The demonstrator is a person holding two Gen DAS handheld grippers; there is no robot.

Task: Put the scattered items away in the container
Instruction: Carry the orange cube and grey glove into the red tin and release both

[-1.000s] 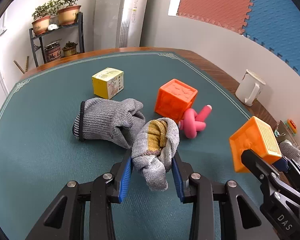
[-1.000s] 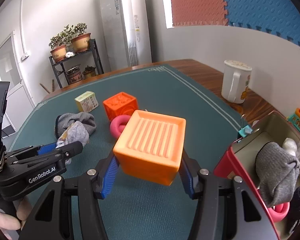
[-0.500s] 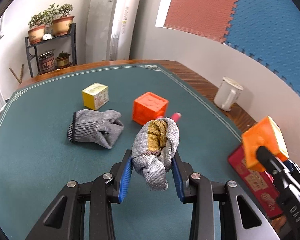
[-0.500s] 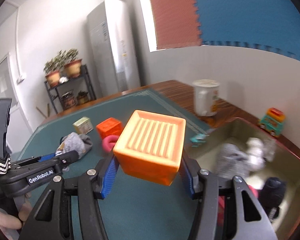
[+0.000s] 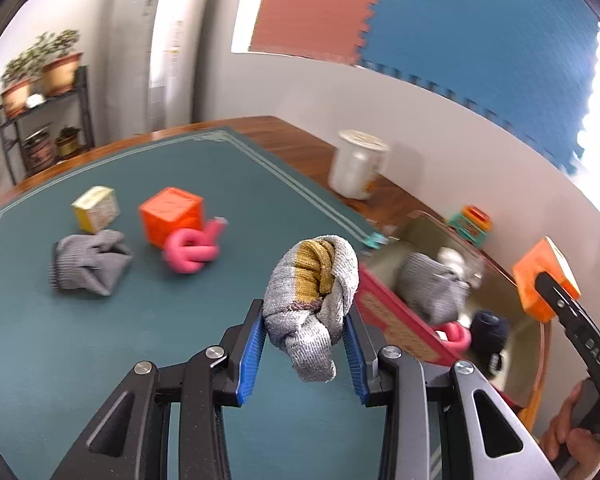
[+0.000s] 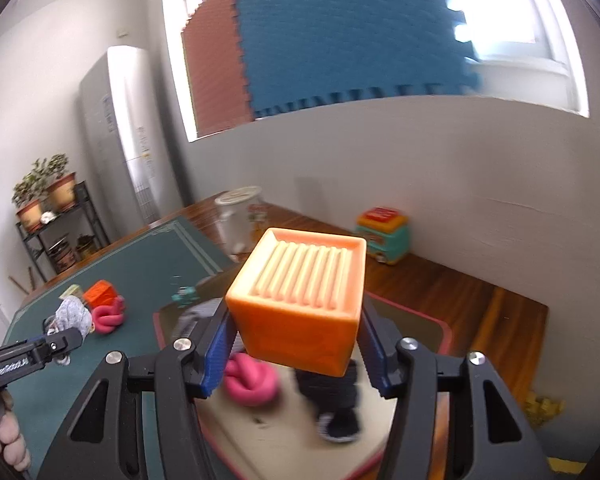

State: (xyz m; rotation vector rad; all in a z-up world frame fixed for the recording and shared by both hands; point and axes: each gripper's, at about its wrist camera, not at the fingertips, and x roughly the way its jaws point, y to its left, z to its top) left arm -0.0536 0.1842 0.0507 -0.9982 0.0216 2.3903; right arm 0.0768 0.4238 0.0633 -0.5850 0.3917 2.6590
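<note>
My left gripper is shut on a grey and mustard sock bundle, held above the green mat beside the red tin container. My right gripper is shut on an orange ridged cube and holds it over the open container. Inside the container lie a pink knot toy, a dark sock and a grey sock. On the mat lie a grey sock, a pink knot toy, an orange cube and a yellow box.
A white mug stands on the wooden table edge beyond the mat. A small toy bus sits near the wall behind the container. A plant shelf and a tall white appliance stand at the back.
Both grippers have swung right toward the container with their loads. The orange cube now hangs over the container's inside; the sock bundle has come up beside its near rim.
</note>
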